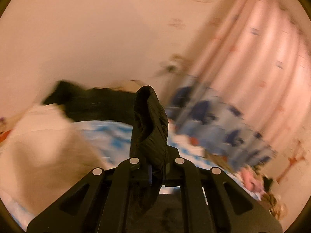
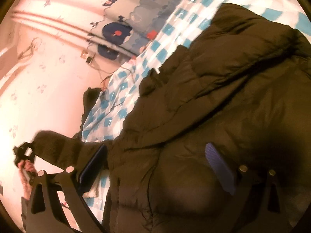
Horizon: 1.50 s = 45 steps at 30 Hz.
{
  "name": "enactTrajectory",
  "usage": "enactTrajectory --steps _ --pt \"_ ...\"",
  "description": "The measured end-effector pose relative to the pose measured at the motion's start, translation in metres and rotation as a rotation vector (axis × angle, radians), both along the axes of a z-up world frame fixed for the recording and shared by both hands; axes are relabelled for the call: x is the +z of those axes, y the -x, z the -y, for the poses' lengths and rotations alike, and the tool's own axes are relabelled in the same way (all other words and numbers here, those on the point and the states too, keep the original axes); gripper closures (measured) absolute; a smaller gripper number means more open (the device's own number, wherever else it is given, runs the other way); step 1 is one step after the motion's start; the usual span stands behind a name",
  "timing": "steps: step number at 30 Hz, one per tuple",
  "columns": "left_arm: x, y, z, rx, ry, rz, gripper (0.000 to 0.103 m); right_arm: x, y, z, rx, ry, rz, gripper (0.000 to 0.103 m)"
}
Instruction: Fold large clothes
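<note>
Your left tool [image 1: 150, 167] was pinched tight on a fold of the one dark puffer jacket [image 2: 223, 97], the pinched cuff [image 1: 149, 122] standing up between its fingers above the bed. Your right tool [image 2: 153, 167] was spread wide over the jacket's body, its two purple pads [image 2: 219, 167] well apart. The jacket lay across one blue-and-white checked sheet [image 2: 120, 89], one patterned pillow [image 2: 140, 11] beside it. One hand [image 2: 27, 172] showed at the lower left.

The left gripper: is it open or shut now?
Shut. The left gripper is clamped on a fold of the black jacket, which stands up between its closed jaws.
</note>
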<state>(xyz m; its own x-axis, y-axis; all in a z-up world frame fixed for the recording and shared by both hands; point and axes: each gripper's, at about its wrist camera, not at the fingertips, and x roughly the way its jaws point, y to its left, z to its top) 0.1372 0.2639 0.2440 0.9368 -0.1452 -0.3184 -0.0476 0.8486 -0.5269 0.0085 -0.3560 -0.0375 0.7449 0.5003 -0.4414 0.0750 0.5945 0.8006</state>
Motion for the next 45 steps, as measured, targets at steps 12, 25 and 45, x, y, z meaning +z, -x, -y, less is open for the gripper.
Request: enactTrajectory --steps 12,25,45 --pt "0.014 -0.027 0.302 -0.467 -0.104 0.064 0.098 -0.007 0.021 0.056 -0.160 -0.236 -0.002 0.006" --pt "-0.199 -0.051 0.516 -0.759 -0.193 -0.212 0.098 -0.019 0.061 0.133 -0.378 -0.517 0.070 0.006" --pt "-0.271 -0.029 0.571 -0.996 -0.358 -0.417 0.020 -0.028 0.072 0.149 -0.396 -0.617 0.084 0.006"
